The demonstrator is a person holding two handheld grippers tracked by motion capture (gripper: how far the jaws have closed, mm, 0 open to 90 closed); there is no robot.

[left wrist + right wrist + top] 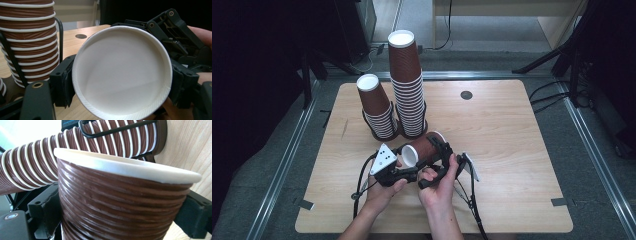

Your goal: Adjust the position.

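one cup point(421, 149) off the stacks point(408, 95), clamped by both the left gripper point(404, 170) and right gripper point(443, 150); handover or restacking probably left.

Cup stacks point(398, 100) ahead (bare table point(512, 150) rightward)

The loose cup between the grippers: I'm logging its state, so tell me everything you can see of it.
The cup is a ribbed brown paper one with a white rolled rim and white inside, empty. It lies roughly sideways above the table, mouth toward the left gripper. The right gripper clamps its wall; in the left gripper view, jaws flank its rim.
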